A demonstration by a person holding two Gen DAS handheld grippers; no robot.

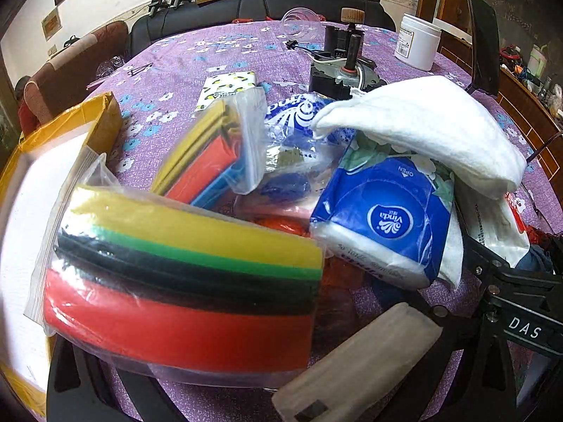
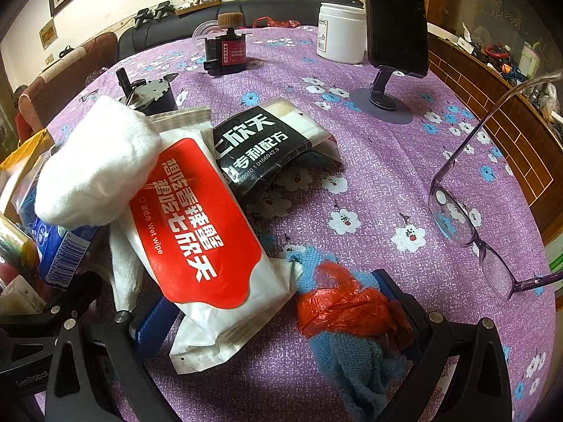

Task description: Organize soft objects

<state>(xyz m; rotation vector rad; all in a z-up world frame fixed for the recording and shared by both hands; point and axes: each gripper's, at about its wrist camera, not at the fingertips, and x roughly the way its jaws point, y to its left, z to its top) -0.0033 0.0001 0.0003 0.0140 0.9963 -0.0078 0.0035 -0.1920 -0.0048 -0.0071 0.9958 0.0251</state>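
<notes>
A clear bag of coloured foam sheets (image 1: 183, 274) lies over my left gripper's (image 1: 225, 362) left finger; its right finger pad (image 1: 355, 362) is bare and wide apart, so the jaws stand open. Behind are a second foam bag (image 1: 211, 154), a blue Vinda tissue pack (image 1: 383, 221) and a white folded cloth (image 1: 429, 123). My right gripper (image 2: 281, 316) is open around a red-and-white wet wipe pack (image 2: 197, 225) and a blue cloth wrapped in red plastic (image 2: 348, 313). The white cloth also shows in the right wrist view (image 2: 95, 161), beside a black packet (image 2: 260, 144).
A yellow box (image 1: 52, 133) stands at the left on the purple flowered tablecloth (image 2: 369, 190). Purple glasses (image 2: 464, 218) lie at the right. A phone on a stand (image 2: 394, 35), a white jar (image 2: 339, 33), a motor (image 1: 348, 70) and a red servo (image 2: 227, 51) stand farther back.
</notes>
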